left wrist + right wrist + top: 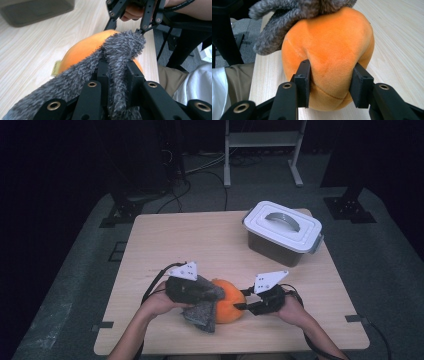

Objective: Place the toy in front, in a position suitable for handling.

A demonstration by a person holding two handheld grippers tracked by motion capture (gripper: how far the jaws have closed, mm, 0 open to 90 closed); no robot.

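Observation:
An orange plush ball [229, 306] rests on the table near the front edge. A grey fuzzy cloth [202, 314] drapes over its left side. My left gripper [212, 296] is shut on a fold of the grey cloth [120, 65], which lies against the orange plush ball [82, 52]. From the right, my right gripper [240, 306] is shut on the ball; in the right gripper view its pads [304, 80] dent the orange plush ball [329, 55] on both sides, with the grey cloth [287, 20] hanging above.
A grey lidded storage box [282, 233] with a handle stands at the table's back right. The wooden table [175, 240] is bare to the left and behind. A metal rack's legs and cables lie on the floor beyond.

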